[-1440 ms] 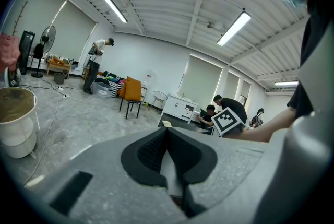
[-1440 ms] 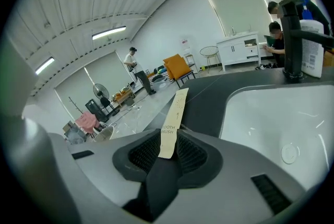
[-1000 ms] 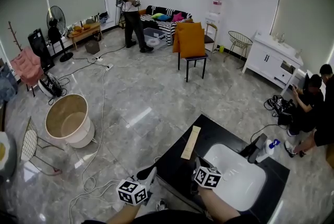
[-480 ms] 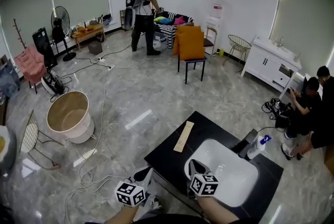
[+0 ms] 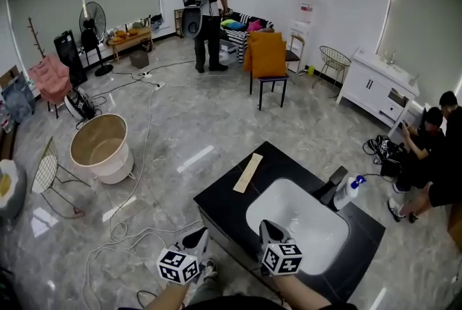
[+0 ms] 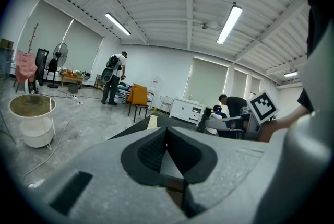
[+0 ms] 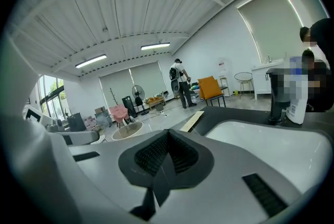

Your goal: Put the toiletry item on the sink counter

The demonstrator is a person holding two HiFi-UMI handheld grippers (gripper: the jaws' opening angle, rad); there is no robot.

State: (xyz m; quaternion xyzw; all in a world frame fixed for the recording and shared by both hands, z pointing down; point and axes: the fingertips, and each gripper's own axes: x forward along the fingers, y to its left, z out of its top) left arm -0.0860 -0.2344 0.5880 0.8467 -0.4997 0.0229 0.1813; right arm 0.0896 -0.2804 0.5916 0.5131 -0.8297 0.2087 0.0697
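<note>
A black sink counter (image 5: 224, 201) holds a white basin (image 5: 303, 229) with a black faucet (image 5: 330, 186) at its far side. Beside the faucet stands a white spray bottle with a blue top (image 5: 349, 191), blurred in the right gripper view (image 7: 297, 97). A pale flat strip (image 5: 247, 172) lies on the counter's far left corner. My left gripper (image 5: 198, 236) hangs off the counter's near left edge, shut and empty (image 6: 166, 137). My right gripper (image 5: 266, 227) is over the basin's near rim, also shut with nothing in it (image 7: 168, 139).
A beige round tub (image 5: 101, 149) and cables (image 5: 137, 229) are on the floor to the left. An orange chair (image 5: 268, 59) and a white cabinet (image 5: 375, 81) stand farther back. People sit at the right (image 5: 433, 149); one person stands at the back (image 5: 208, 5).
Both grippers have drawn back toward the counter's near edge; the right one, earlier beside the strip, is now at the basin's rim. The person at the back has walked to the right.
</note>
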